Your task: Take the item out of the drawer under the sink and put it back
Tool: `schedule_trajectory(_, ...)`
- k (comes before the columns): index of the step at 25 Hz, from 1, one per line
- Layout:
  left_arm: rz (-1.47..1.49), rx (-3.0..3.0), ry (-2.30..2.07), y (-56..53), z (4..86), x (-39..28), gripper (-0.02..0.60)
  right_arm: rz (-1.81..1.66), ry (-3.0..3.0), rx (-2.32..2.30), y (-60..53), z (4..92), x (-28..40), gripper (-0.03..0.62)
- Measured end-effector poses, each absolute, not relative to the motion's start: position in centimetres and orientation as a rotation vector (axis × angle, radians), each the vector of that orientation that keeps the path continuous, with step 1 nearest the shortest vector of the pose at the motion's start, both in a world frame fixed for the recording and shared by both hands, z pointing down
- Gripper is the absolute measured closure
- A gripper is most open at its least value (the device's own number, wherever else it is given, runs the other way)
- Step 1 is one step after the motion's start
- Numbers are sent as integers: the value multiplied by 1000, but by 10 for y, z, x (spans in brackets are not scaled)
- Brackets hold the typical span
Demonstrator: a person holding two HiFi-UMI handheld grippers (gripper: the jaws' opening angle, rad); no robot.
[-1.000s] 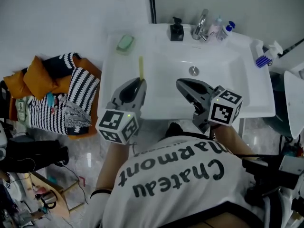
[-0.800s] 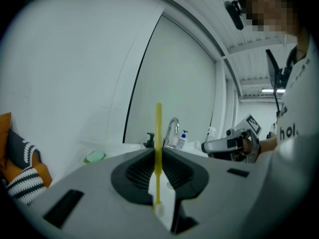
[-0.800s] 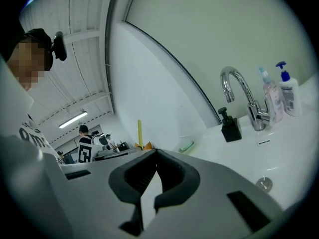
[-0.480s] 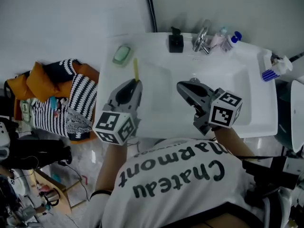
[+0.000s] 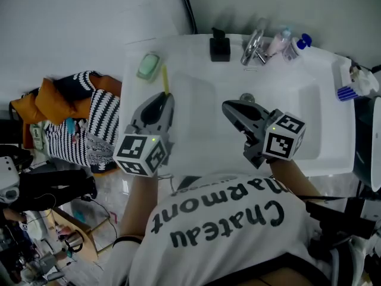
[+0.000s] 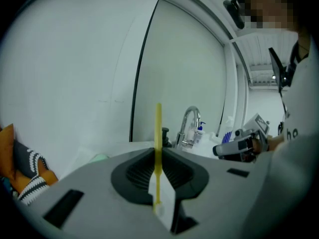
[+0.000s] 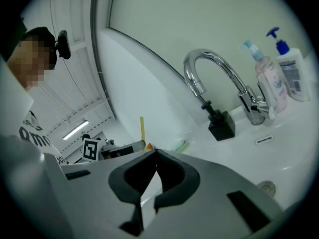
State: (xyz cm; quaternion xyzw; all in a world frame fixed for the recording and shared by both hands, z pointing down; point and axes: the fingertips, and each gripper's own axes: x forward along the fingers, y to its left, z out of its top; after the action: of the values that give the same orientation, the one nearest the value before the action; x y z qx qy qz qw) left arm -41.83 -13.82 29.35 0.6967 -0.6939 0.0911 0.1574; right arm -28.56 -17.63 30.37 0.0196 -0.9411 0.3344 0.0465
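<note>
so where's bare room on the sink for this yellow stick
Free: white basin floor left of the metal drain, and the ledge in front of the green soap bar. Crowded: back ledge with black dispenser, chrome tap, bottles.

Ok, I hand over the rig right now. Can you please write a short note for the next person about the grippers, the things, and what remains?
Left gripper: shut on the yellow stick, which sticks out past the jaw tips, over the left part of the sink.
Right gripper: shut, nothing in it, over the basin.
Drawer: under the sink, in no view; open or closed cannot be told.
Done: the stick seems to be out of the drawer and is held.
Left: bring it down to the drawer, put it in, let go.
</note>
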Motion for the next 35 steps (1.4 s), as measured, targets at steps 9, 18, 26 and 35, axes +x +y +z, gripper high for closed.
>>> schedule_trajectory(9,415,2025,-1984,-161,301,-447,531,1058,-2898,253,-185,306,-275,583)
schedule_trajectory(18,564,2060,-1894,-187,338,-480,531,1032,-2912,484,-174,296,-254,583)
schedule_trajectory(26,734,2090,-1826,-212,370,-500,531,998,-2880,630,-163,291,-244,583)
schedule_trajectory(35,920,2075,-1778,-226,409,-512,531,965,-2840,712,-150,290,-241,583)
